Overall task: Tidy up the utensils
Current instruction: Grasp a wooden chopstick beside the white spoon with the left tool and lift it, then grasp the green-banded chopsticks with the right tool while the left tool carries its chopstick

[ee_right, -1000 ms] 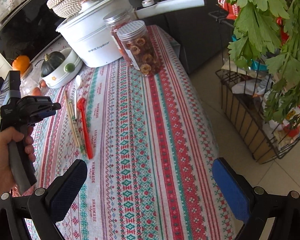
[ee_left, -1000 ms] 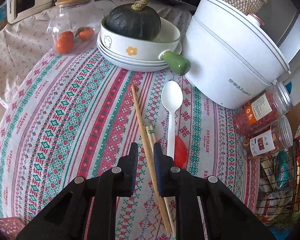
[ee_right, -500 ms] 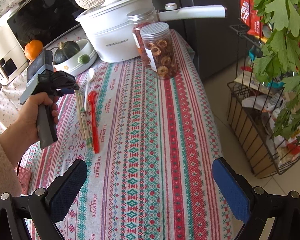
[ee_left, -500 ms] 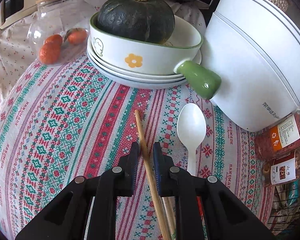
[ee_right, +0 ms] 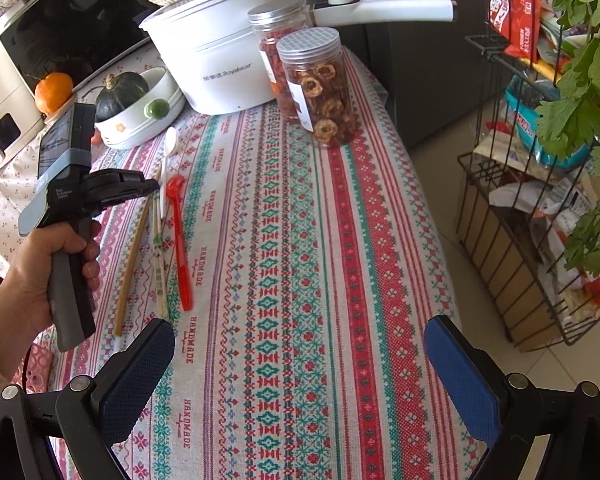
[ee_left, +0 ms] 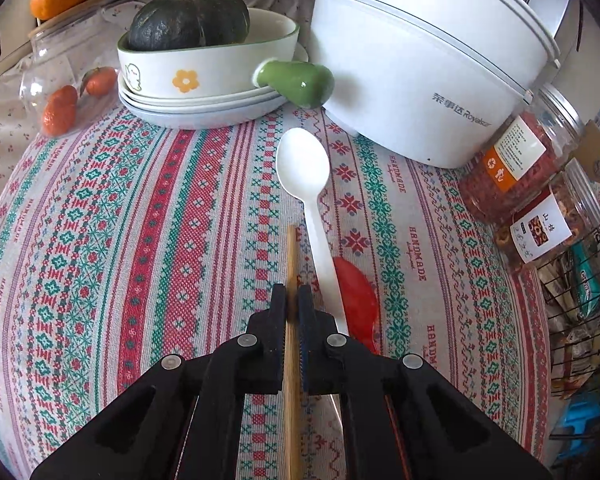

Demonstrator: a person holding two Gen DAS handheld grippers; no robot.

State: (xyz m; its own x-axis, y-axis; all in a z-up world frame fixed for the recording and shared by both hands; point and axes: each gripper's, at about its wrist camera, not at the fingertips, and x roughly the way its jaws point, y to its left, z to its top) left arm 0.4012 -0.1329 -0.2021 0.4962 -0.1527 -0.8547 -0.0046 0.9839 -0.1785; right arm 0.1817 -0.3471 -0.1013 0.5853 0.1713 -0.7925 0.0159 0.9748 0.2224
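- At the left edge of the counter [ee_right: 300,240], in the right wrist view, a person's hand [ee_right: 40,276] holds the left hand-held gripper [ee_left: 292,300], pointing it down at a row of utensils on the patterned cloth; its jaws have just been closing and are now pinched on a bare wooden chopstick [ee_left: 291,264], near that stick's far end.
- Just right of that stick lies a second chopstick [ee_right: 159,256] with a green printed band, then the white spoon [ee_left: 306,184] and the red spoon [ee_right: 180,236], all roughly parallel and close together; in the left wrist view the white spoon's handle runs right alongside the right jaw.
- The step in hand looks like picking up one chopstick to sort it; a clean job means lifting straight up before any sideways travel, so the stick's long free end does not drag across the cloth or nudge its neighbour.
- The grip sits far from the stick's middle, so the rest may droop or swing; a slow lift with the wrist held steady should keep it from pivoting in the pads.
- Further right, the right hand-held gripper [ee_right: 300,364] hovers over bare cloth with its jaws spread wide and nothing between them; it is free to steady or take the next utensil.
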